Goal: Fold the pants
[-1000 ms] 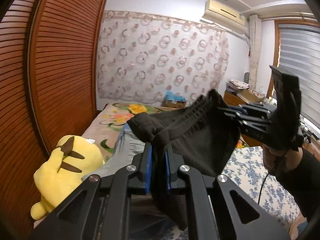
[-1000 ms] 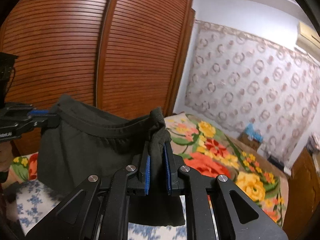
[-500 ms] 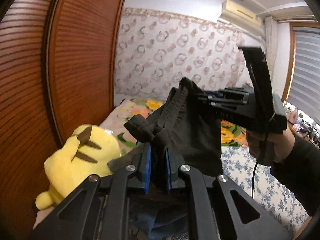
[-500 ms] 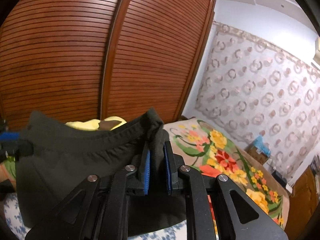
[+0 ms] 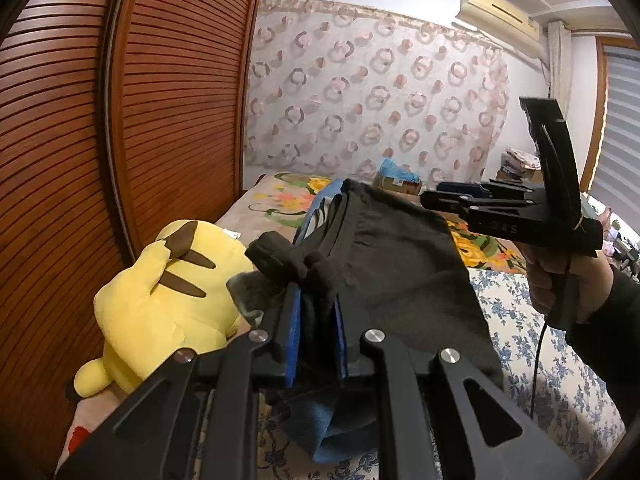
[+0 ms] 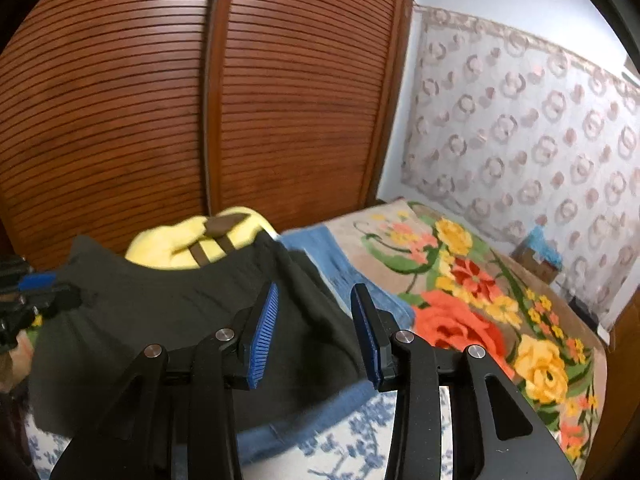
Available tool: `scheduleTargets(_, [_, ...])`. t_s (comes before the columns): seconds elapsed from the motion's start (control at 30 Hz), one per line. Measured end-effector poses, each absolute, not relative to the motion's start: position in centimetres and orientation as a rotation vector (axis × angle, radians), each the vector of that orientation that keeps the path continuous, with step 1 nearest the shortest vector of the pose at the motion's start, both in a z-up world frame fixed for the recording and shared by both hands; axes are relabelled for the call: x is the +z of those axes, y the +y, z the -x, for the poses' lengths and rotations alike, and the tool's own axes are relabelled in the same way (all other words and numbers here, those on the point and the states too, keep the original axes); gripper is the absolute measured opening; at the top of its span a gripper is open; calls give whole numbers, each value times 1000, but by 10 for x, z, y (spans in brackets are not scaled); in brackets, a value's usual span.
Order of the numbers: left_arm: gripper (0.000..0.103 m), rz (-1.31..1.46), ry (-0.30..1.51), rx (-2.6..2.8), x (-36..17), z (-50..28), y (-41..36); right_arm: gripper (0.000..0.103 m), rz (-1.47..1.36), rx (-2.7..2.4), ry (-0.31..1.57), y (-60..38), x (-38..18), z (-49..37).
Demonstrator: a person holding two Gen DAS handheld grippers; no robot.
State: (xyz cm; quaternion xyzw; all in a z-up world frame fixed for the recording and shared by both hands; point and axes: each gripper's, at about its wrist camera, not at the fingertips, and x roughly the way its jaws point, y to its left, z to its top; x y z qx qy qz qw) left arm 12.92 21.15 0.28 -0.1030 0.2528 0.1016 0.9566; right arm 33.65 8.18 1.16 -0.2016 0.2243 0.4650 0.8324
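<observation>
Left wrist view shows the black pants [image 5: 400, 276] draped over blue clothes [image 5: 320, 436] on the bed [image 5: 560, 380], beside the yellow plush toy [image 5: 160, 304]. Your left gripper [image 5: 316, 332] clamps their waistband; your right gripper [image 6: 314, 336] is spread apart, holding nothing.

A bedroom in a home is shown. A bed covered with a soft blanket printed with big orange and yellow flowers [image 6: 484, 300] is seen, and beside it a white sheet with small blue flowers [image 5: 560, 364] is spread. A yellow plush toy with brown stripes [image 5: 160, 300] is lying near tall brown wooden closet doors with thin slats [image 6: 160, 92]. A thin curtain with pink ring shapes [image 5: 372, 92] is hung across the far wall. A white air conditioner [image 5: 500, 12] is fixed high up, and a grey window blind [image 5: 620, 128] is seen.
</observation>
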Motion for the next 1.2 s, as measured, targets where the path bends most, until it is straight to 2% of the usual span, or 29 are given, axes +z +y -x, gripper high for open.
scheduleTargets(0.37, [17,194,550,213,3,-128,211,38,331,918,612,65,-20,-370])
scheduleTargets(0.5, [24,189,548,220,5,-122,212,38,319,906,598,61,-13,-358])
scheduleTargets(0.63, [37,171,524,233,11,-112,208,38,315,912,581,56,-3,-340])
scheduleTargets(0.87, [44,167,497,229,19,-91,205,39,324,947,555,48,6,-302])
scheduleTargets(0.97, [58,154,474,223,23,-81,201,40,316,963,546,45,8,-287])
scheduleTargets(1.2, [59,159,473,205,28,-66,198,46,302,983,529,35,13,-252])
